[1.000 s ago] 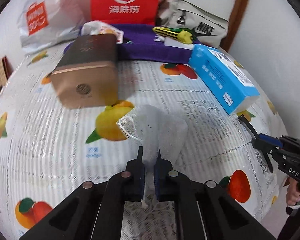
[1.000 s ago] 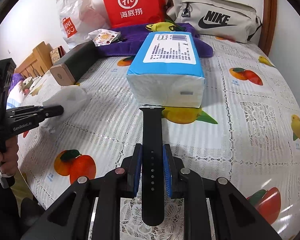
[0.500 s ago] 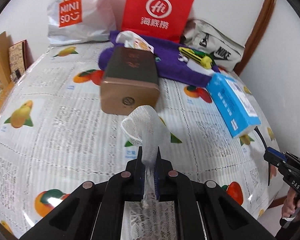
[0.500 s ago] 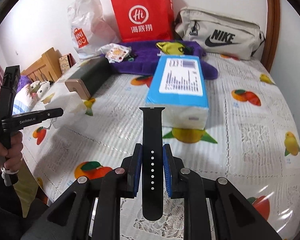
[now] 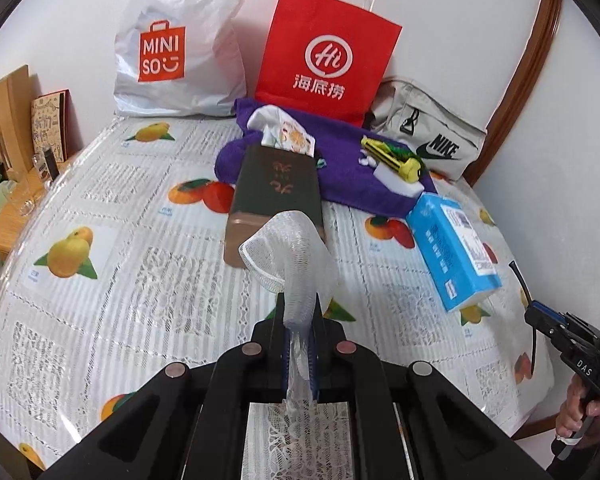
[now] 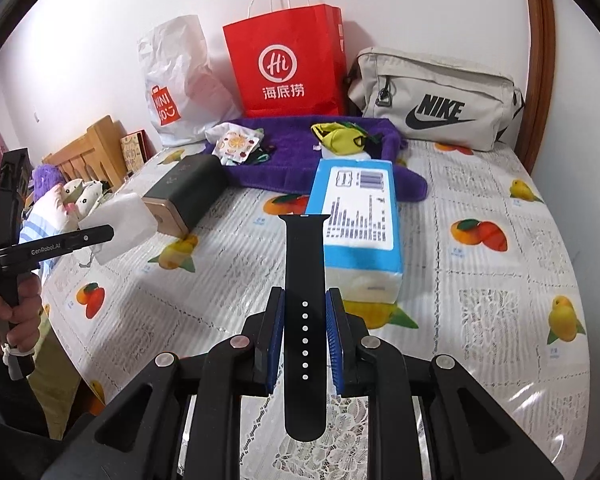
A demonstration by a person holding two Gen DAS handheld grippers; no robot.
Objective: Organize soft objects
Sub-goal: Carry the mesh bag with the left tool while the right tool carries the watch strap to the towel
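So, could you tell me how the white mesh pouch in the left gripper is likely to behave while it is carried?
The mesh pouch is probably floppy: above the left gripper it curls over instead of standing straight. It looks very light, being thin see-through netting. It may snag rather than slip, since its open weave is pinched between the gripper's pads.
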